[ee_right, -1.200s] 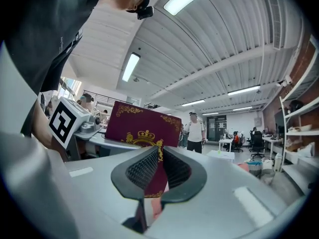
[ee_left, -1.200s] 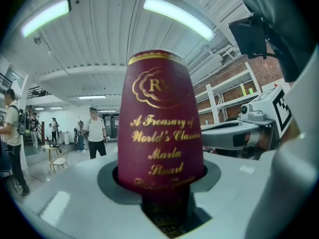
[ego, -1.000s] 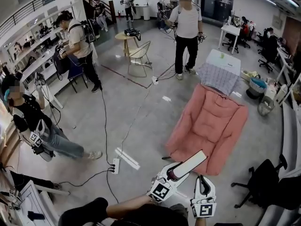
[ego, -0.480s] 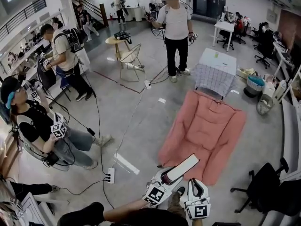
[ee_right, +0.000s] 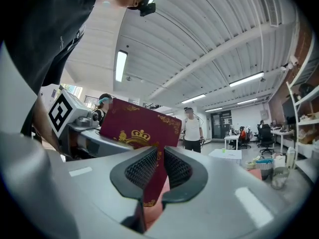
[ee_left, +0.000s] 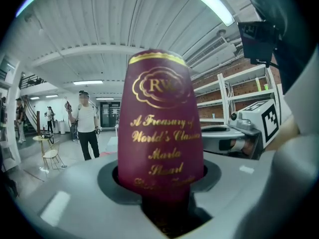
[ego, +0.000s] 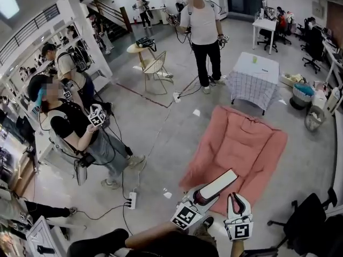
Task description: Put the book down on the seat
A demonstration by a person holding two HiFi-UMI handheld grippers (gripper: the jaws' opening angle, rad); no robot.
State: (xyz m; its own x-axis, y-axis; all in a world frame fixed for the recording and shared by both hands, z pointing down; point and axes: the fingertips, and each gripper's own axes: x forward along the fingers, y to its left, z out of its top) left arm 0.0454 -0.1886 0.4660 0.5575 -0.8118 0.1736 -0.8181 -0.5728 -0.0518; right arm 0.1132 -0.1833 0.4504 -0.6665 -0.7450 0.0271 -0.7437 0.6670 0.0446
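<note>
Item: maroon hardback book with gold lettering (ego: 217, 184), closed, tilted with its far end raised.
Location of item: in the air, its far end over the near edge of the salmon-pink cushioned seat (ego: 241, 138); not resting on it.
Left gripper (ego: 199, 197): jaws closed on the book's near end; in the left gripper view the spine rises straight out from between them.
Right gripper (ego: 237, 199): just right of the book; jaws only a narrow slit apart, holding nothing. The book's gold-trimmed corner shows through the slit, beyond the jaws.
Change over the last second: the seat has drawn somewhat nearer and larger in the head view; book, tilt and left-hand hold are as they were, and the right gripper has kept its place alongside.
Bearing on task: judged an approach under way; carrying done in part, lowering not begun.
Outstanding: bring the book further over the cushion, lower it flat, then let the left jaws part.
Hazard: soft, sloped padding may let a book released at the edge slide off.
</note>
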